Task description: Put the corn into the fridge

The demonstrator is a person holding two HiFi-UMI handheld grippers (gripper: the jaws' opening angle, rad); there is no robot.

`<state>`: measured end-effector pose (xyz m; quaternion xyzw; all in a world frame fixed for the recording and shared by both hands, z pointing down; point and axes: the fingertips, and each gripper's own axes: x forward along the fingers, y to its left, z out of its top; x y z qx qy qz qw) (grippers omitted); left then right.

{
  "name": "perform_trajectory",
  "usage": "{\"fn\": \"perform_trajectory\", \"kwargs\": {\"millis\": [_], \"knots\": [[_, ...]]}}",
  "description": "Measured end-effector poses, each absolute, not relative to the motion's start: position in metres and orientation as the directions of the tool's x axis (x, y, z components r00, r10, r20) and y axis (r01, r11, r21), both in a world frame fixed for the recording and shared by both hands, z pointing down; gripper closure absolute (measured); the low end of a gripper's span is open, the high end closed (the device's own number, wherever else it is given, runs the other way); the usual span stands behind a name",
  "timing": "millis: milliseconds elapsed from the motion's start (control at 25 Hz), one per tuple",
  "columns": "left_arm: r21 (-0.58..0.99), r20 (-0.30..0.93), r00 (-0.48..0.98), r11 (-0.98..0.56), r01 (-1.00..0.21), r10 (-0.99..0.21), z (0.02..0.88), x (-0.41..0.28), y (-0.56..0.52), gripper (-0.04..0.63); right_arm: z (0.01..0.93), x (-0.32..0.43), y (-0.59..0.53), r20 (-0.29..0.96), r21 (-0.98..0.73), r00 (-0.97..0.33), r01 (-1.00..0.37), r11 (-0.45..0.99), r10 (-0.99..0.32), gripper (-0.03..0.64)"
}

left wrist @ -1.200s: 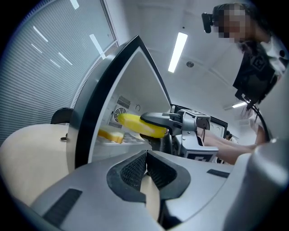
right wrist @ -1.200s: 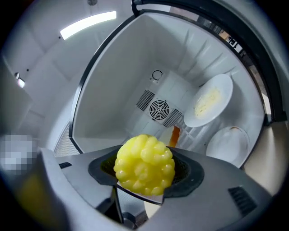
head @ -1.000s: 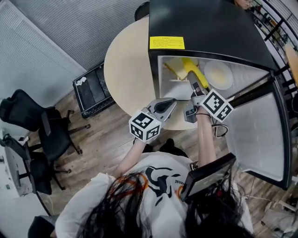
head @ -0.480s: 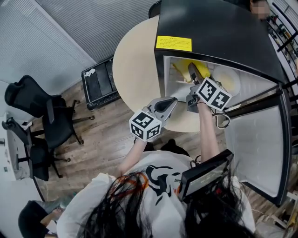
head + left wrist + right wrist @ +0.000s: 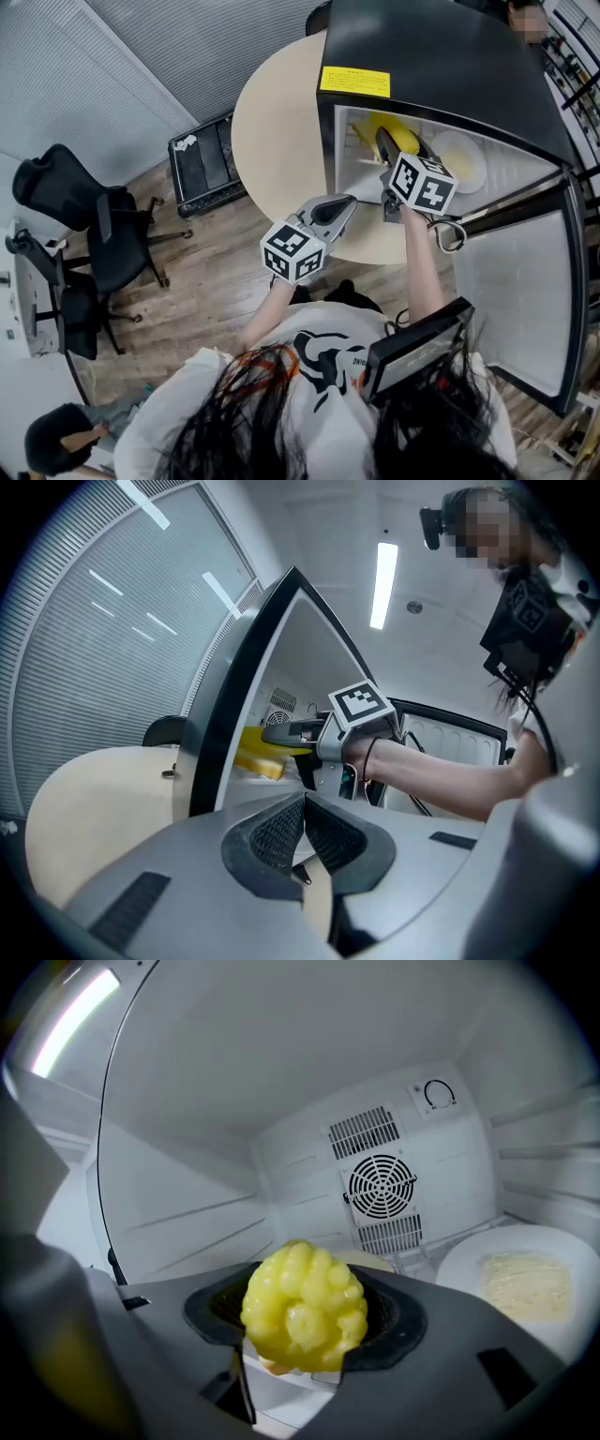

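Inside the fridge [image 5: 309, 1147], just past its open front, the corn [image 5: 305, 1307] sits end-on between my right gripper's [image 5: 307, 1316] jaws. They stand wide apart and both pads press on the cob, so I have it held clear of the shelf. Deeper in the fridge and to the right of the corn, a white plate [image 5: 469, 1274] with pale food rests on the shelf. On the fridge's back wall, beyond the corn, is a round fan grille [image 5: 382, 1186], with a dial [image 5: 437, 1094] above it. My left gripper [image 5: 302, 832] hangs outside the fridge, off its open front's left side, over the edge of the round table [image 5: 277, 122]; its jaws are pressed together with nothing between them. To the right of the fridge's opening, the door [image 5: 516, 281] stands swung wide.
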<state>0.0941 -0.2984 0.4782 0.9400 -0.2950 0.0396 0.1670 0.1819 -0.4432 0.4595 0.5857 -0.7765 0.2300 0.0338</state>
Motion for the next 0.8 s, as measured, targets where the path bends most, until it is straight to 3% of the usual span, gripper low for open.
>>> {"fn": "perform_trajectory", "kwargs": {"millis": [480,800], "knots": [[0.279,0.159,0.823,-0.775,-0.567,-0.545,0.473,0.092,-0.298,0.583,0.462,0.176,-0.44,0.367,-0.031,-0.272,-0.959,0.281,-0.89,0.353],[0.286,0.161,0.823,-0.772,-0.568,-0.546,0.476,0.094,-0.297,0.584,0.474,0.169,-0.431,0.417,0.005,-0.285,-0.949,0.316,-0.863,0.332]]}}
